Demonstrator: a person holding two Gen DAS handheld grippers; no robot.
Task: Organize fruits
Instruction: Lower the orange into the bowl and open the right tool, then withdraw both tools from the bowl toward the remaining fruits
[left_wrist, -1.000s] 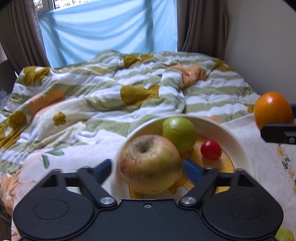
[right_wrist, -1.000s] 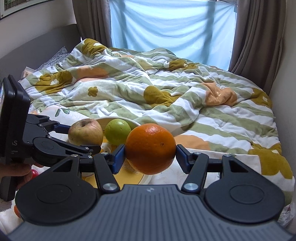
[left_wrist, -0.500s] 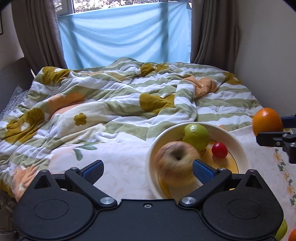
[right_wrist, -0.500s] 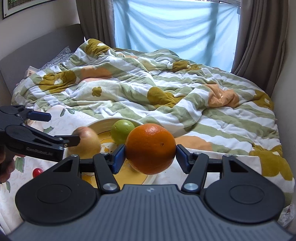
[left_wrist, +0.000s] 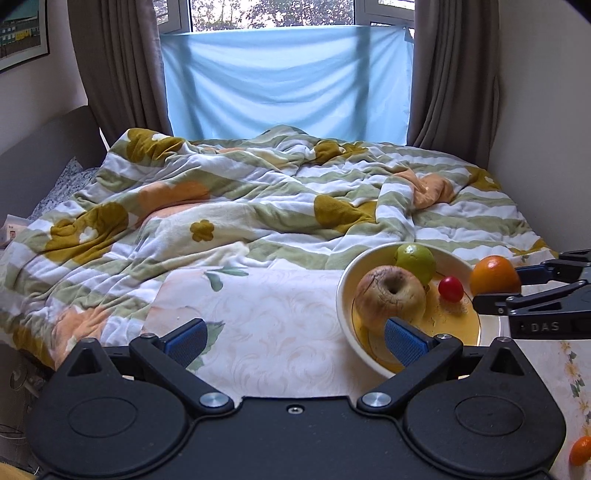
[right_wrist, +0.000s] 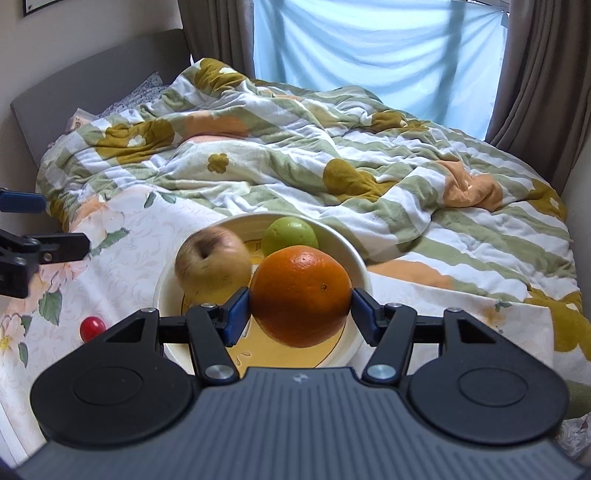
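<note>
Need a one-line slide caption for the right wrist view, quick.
Right gripper holds a round orange over the cream bowl containing a brownish apple and green fruit.

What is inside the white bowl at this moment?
The white bowl holds a brownish apple, a green fruit and a small red fruit. The bowl's near part is hidden by the left tongs.

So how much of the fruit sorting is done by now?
Partly done. The apple, green fruit and a small red fruit already sit in the bowl. The right tool grips an orange above the bowl. The left tool is open and empty. Another red fruit lies on the cloth.
</note>
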